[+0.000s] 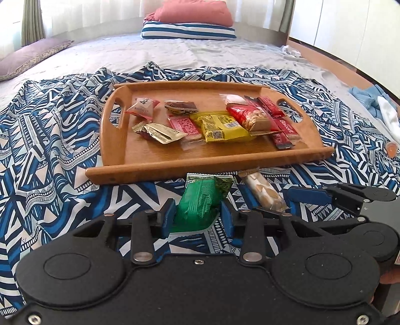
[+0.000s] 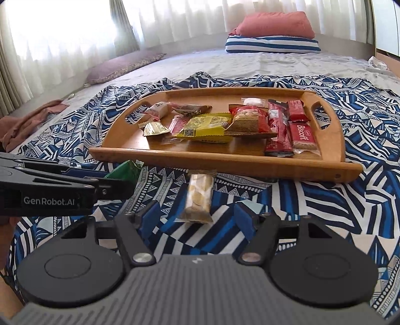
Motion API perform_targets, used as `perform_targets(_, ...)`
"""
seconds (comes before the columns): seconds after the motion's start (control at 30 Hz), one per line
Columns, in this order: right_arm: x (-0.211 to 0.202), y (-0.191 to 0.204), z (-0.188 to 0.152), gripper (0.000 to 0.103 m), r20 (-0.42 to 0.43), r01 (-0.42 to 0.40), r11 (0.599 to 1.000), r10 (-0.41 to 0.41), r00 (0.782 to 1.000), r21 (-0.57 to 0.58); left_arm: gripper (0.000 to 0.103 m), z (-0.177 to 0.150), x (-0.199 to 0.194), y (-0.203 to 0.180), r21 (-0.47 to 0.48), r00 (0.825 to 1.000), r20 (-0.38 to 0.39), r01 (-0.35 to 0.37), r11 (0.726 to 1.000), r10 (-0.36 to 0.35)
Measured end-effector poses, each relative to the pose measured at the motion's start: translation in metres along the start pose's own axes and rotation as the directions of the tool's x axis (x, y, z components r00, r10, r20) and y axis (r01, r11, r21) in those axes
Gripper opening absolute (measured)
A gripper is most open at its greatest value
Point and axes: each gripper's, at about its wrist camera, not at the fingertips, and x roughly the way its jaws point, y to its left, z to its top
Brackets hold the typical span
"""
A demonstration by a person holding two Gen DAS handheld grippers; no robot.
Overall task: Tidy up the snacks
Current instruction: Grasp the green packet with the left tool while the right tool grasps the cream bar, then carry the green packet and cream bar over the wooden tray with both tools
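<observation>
A wooden tray (image 1: 160, 170) (image 2: 225, 163) lies on a blue patterned cloth and holds several snack packets, among them a yellow pack (image 1: 220, 126) (image 2: 202, 127) and red Biscoff packs (image 1: 285, 125) (image 2: 302, 136). My left gripper (image 1: 197, 212) is shut on a green snack packet (image 1: 200, 202), just before the tray's near rim; it also shows in the right wrist view (image 2: 125, 171). My right gripper (image 2: 197, 215) is open around a clear packet of beige biscuits (image 2: 198, 197) (image 1: 265, 192) that lies on the cloth.
The patterned cloth (image 1: 50, 150) (image 2: 325, 205) covers a grey bed. Striped and red pillows (image 1: 190, 22) (image 2: 272, 35) sit at the far end. A purple pillow (image 1: 32, 57) lies at the left. Blue clothing (image 1: 370, 97) lies at the right edge.
</observation>
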Motion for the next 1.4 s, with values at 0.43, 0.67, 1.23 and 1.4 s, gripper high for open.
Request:
perform_targets(0.43,0.008,0.007,0.005,0.058,-0.007,0.011,0.999,-0.01,1.0,0.039,0.037,0.002,-0.001,0.008,-0.028,1.0,0.009,-0.013,1.0,0.013)
perform_targets(0.67,0.009,0.004,0.007,0.036,-0.01,0.023,0.997,-0.022,1.0,0.068,0.037,0.002,-0.001,0.011,-0.038,1.0,0.011,-0.012,0.999,0.012)
perform_targets(1.23,0.001,0.006,0.005,0.025,-0.006,0.052,0.996,-0.052,0.999,0.072,0.037,0.003,-0.005,0.015,-0.052,1.0,0.021,-0.02,0.998,0.022)
perform_targets(1.4,-0.005,0.012,0.007,0.025,0.001,0.073,0.996,-0.073,0.997,0.043,0.037,0.006,-0.009,0.021,-0.068,0.999,0.031,-0.027,0.997,0.029)
